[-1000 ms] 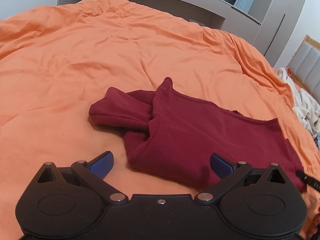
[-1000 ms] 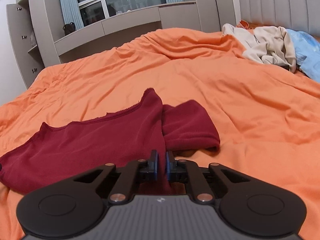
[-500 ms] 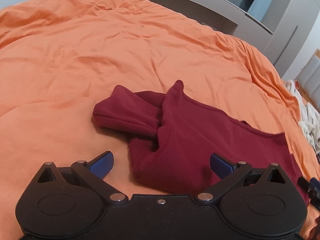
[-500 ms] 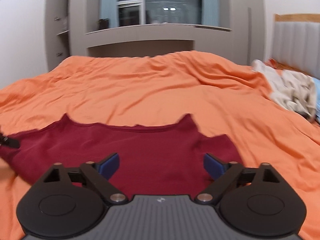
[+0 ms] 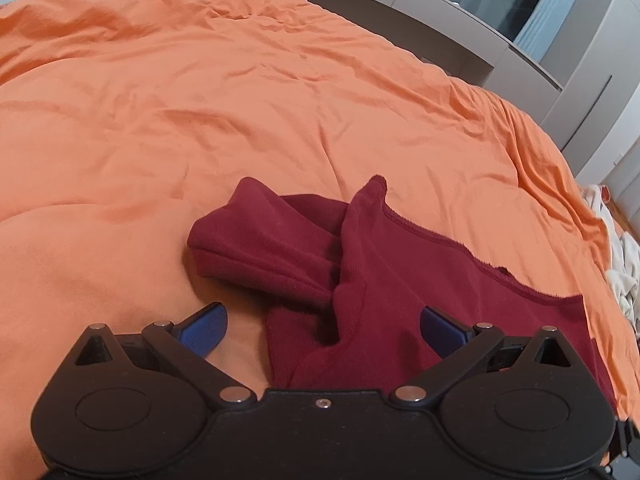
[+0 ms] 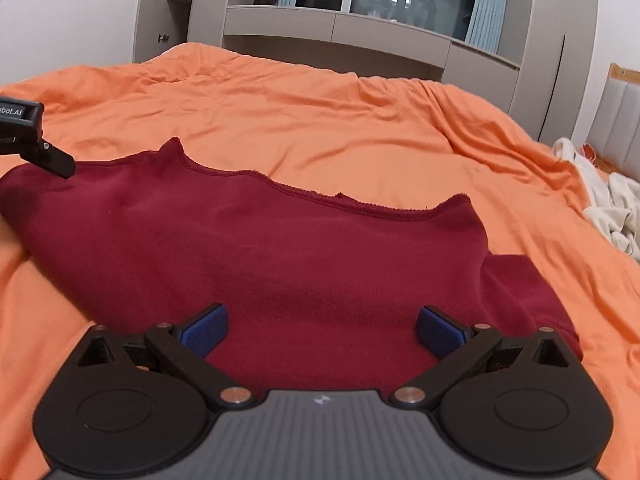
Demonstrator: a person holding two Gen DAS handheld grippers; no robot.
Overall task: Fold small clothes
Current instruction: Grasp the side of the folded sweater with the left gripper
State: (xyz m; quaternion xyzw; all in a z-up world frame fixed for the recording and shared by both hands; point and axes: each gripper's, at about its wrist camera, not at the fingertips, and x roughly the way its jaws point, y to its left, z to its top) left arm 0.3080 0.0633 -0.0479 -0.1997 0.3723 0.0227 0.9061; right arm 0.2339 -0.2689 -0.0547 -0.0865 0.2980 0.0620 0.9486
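On the orange bedspread (image 6: 320,120) the red top (image 6: 280,248) lies half folded, one sleeve (image 5: 260,240) still bunched; left gripper (image 5: 322,326) and right gripper (image 6: 322,328) both gape empty

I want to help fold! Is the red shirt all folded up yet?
Not yet. The red shirt lies mostly spread on the orange blanket; one sleeve sticks out, bunched.
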